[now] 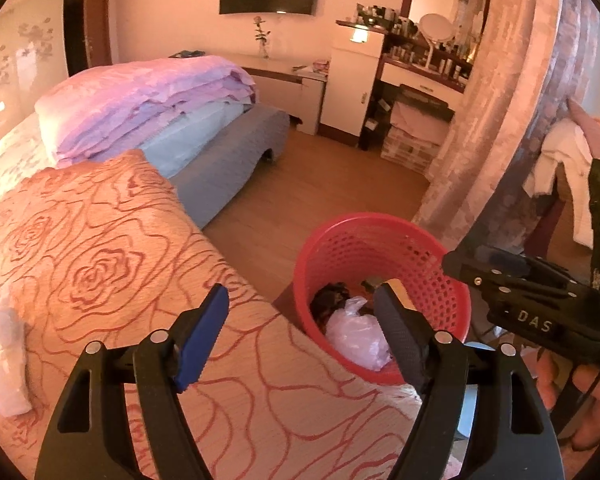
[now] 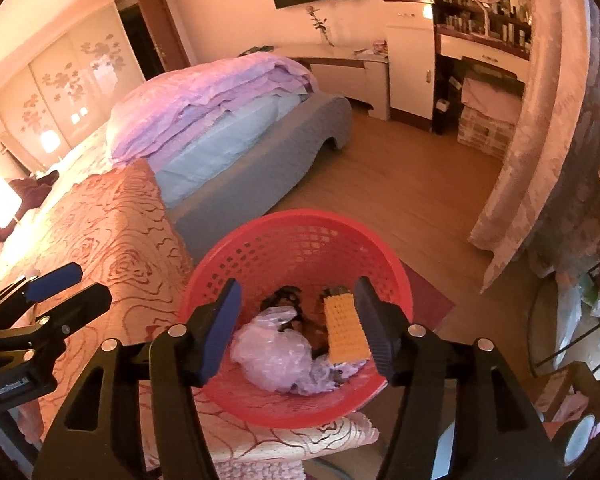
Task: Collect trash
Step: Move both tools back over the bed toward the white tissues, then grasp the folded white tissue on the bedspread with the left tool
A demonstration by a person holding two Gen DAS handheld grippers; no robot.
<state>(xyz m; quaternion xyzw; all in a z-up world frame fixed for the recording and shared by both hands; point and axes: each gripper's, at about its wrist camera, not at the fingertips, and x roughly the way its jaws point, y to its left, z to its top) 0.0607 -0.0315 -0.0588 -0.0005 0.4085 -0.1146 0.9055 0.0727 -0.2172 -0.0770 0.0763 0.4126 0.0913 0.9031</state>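
A red mesh waste basket [image 1: 384, 252] [image 2: 300, 252] stands on the floor beside the bed. Inside lie a crumpled clear plastic bag [image 1: 358, 338] [image 2: 278, 354], dark scraps [image 2: 286, 298] and a yellow waffle-textured piece [image 2: 346, 330]. My left gripper [image 1: 302, 338] is open and empty, over the bed edge and the basket's near rim. My right gripper [image 2: 296, 324] is open and empty, directly above the basket; it also shows in the left wrist view [image 1: 512, 280]. White crumpled tissues [image 1: 6, 356] lie on the orange rose-patterned bedspread [image 1: 100, 260] at the left.
A folded lilac quilt [image 1: 148, 100] lies on the bed, with a grey bench [image 1: 236, 152] at its foot. Wooden floor [image 1: 332, 176], a curtain [image 1: 492, 112], a dressing table [image 1: 424, 68] and a chair with clothes [image 1: 568, 160] lie beyond and right of the basket.
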